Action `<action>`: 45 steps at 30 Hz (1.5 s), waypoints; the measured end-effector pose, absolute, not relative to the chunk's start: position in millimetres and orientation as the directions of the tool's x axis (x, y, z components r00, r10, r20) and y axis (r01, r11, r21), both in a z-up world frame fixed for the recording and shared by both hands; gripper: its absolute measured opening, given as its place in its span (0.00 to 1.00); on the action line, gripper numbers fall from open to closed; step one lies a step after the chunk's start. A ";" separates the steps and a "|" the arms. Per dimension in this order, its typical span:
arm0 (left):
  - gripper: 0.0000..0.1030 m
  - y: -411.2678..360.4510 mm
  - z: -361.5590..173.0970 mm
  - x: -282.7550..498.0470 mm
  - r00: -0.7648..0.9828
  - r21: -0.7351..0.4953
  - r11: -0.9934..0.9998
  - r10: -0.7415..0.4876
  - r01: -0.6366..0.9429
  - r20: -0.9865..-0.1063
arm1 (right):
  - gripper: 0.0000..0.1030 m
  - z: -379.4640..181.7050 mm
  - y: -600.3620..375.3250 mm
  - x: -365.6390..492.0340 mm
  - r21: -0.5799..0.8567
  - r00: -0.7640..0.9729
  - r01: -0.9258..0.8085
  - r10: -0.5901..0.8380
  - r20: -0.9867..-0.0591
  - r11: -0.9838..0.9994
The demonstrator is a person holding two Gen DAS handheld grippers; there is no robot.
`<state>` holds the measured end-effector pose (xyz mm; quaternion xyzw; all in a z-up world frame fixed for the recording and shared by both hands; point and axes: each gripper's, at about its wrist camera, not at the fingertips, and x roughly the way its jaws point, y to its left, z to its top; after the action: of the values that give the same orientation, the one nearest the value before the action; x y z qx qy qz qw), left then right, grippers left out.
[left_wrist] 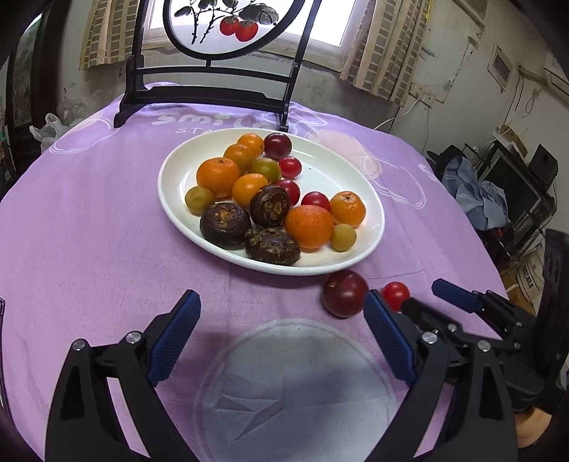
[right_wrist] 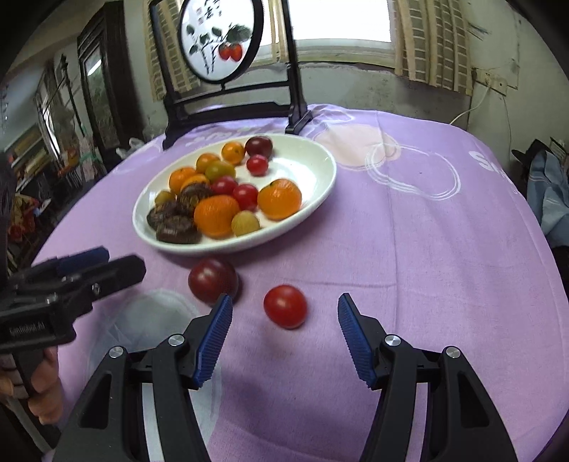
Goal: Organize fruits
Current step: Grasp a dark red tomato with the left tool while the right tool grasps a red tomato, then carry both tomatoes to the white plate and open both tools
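Purple cloth [left_wrist: 89, 220] covers the counter, with a painted screen [left_wrist: 227, 28] behind. On it a white oval plate [left_wrist: 341, 170] holds oranges [left_wrist: 308, 226], cherry tomatoes [left_wrist: 290, 167], one dark plum, small greenish fruits and three brown water chestnuts [left_wrist: 223, 225]. Off the plate, near its front rim, lie a plum [right_wrist: 212, 279] and a tomato [right_wrist: 285, 306]. Left gripper [left_wrist: 281, 320] spread wide, empty; right gripper [right_wrist: 284, 316] spread, tomato just ahead, untouched.

White oval plate [left_wrist: 370, 199] heaped with oranges, small tangerines, cherry tomatoes, a dark plum, yellow-green fruits and three dark brown water chestnuts, dark red plum [right_wrist: 212, 279] on the cloth just beside plate's near rim, red cherry tomato [right_wrist: 285, 306] near it, farther from plate.
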<state>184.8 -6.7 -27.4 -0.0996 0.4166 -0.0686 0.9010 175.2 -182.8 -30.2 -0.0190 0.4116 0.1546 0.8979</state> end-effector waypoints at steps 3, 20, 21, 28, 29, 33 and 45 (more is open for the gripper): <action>0.88 -4.4 -30.0 186.6 0.632 -0.252 0.967 -0.221 0.043 -0.743 | 0.61 -37.2 -174.1 175.2 0.059 0.597 -0.305 0.239 -0.765 0.950; 0.88 -23.8 -41.4 184.3 0.602 -0.207 0.973 -0.229 0.107 -0.765 | 0.29 -44.6 -173.6 180.3 0.064 0.605 -0.258 0.213 -0.768 0.964; 0.88 -25.8 -42.5 184.1 0.600 -0.202 0.973 -0.227 0.110 -0.767 | 0.29 -42.3 -177.5 180.1 0.067 0.609 -0.248 0.209 -0.765 0.966; 0.88 -43.5 -52.7 187.5 0.547 -0.226 0.965 -0.261 0.133 -0.795 | 0.29 -26.6 -208.1 180.3 0.105 0.644 -0.180 0.198 -0.739 0.978; 0.87 -47.1 -53.5 189.7 0.544 -0.225 0.966 -0.260 0.131 -0.798 | 0.29 -23.9 -211.8 179.9 0.114 0.650 -0.176 0.203 -0.733 0.978; 0.80 -61.4 -60.0 198.3 0.529 -0.202 0.973 -0.232 0.115 -0.816 | 0.30 -13.7 -223.3 177.6 0.142 0.669 -0.167 0.218 -0.711 0.976; 0.37 -79.9 -59.4 216.5 0.516 -0.129 0.987 -0.159 0.094 -0.842 | 0.30 -11.3 -224.6 177.6 0.148 0.672 -0.165 0.221 -0.707 0.975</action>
<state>216.5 -79.9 -59.4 -0.0333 0.4867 -0.0729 0.8699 177.6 -224.6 -11.3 0.0360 0.3909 0.1056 0.9136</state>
